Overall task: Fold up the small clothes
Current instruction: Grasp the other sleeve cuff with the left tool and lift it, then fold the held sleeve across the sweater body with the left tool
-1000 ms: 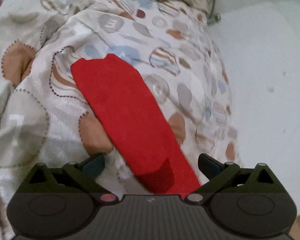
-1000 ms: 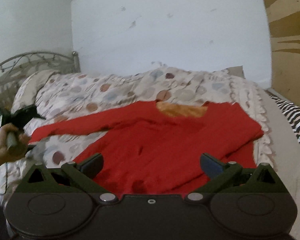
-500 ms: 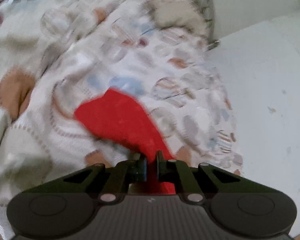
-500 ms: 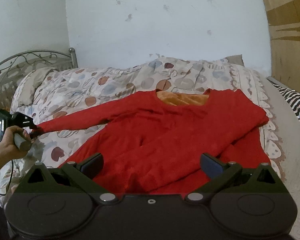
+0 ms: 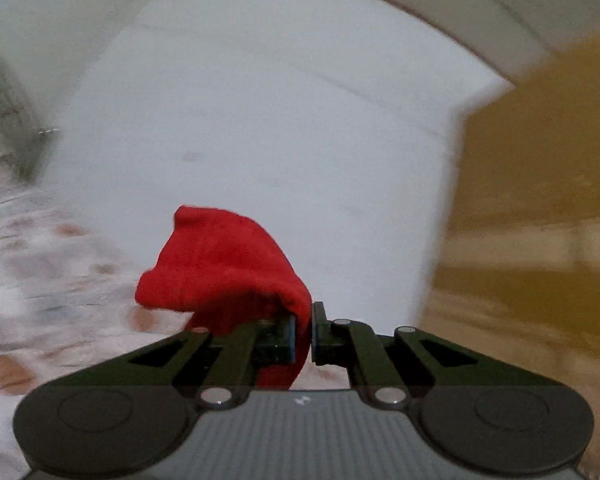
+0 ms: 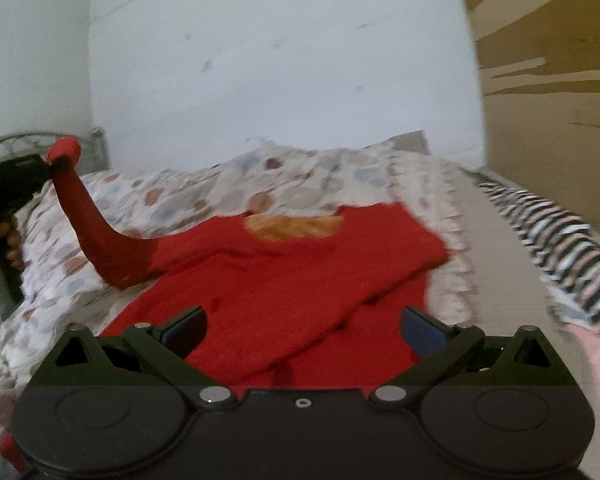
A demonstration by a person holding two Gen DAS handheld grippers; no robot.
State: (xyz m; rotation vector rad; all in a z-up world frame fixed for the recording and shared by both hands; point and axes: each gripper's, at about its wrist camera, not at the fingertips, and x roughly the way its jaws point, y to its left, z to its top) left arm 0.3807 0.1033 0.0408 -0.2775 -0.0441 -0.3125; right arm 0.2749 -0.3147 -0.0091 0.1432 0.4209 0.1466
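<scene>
A red long-sleeved sweater point(image 6: 284, 280) with an orange lining at the neck lies flat on the bed. My left gripper point(image 5: 303, 332) is shut on the end of its left sleeve point(image 5: 220, 268), and the cuff flops over the fingers. In the right wrist view the left gripper point(image 6: 48, 164) holds that sleeve point(image 6: 84, 224) lifted well above the bed at the left. My right gripper point(image 6: 302, 326) is open and empty, just above the sweater's lower part.
The bed has a quilt with round patterns point(image 6: 204, 196) and a metal headboard point(image 6: 20, 144) at the far left. A striped cloth point(image 6: 548, 228) and a pink cloth point(image 6: 596, 368) lie at the right. A white wall point(image 6: 280, 60) stands behind the bed.
My left gripper shut on the sleeve end, then lifted it off the bed and swung upward. My right gripper stayed open over the sweater, shifting slightly.
</scene>
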